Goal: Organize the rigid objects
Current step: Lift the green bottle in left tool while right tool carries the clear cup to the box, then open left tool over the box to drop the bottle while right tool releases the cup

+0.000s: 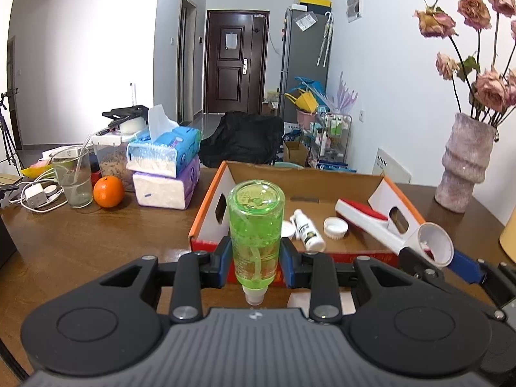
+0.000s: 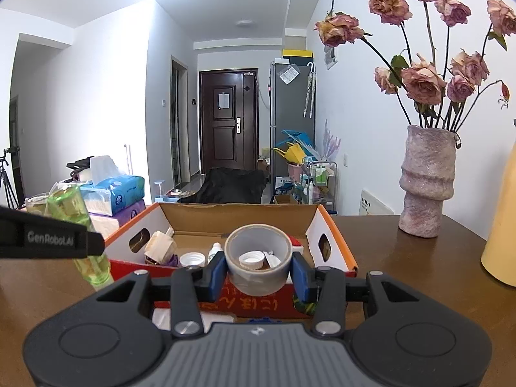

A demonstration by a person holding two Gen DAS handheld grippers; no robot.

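One green bottle (image 1: 256, 225) clamped upside down in left gripper (image 1: 256, 259), above bench (image 1: 96, 235) before one box (image 1: 322, 174). One tape roll (image 2: 258, 259) clenched in right gripper (image 2: 258, 272). Inside box: two white caps (image 1: 335, 227), one small bottle (image 1: 308, 230), one red-and-white brush (image 1: 371, 222). Beyond: two tissue packs (image 1: 164, 154), one orange (image 1: 108, 191), one glass (image 1: 72, 177), one vase (image 1: 464, 167).

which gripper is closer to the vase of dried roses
Right. The right gripper, shut on a tape roll, sits nearer the vase; the left gripper, holding a green bottle, is farther left.
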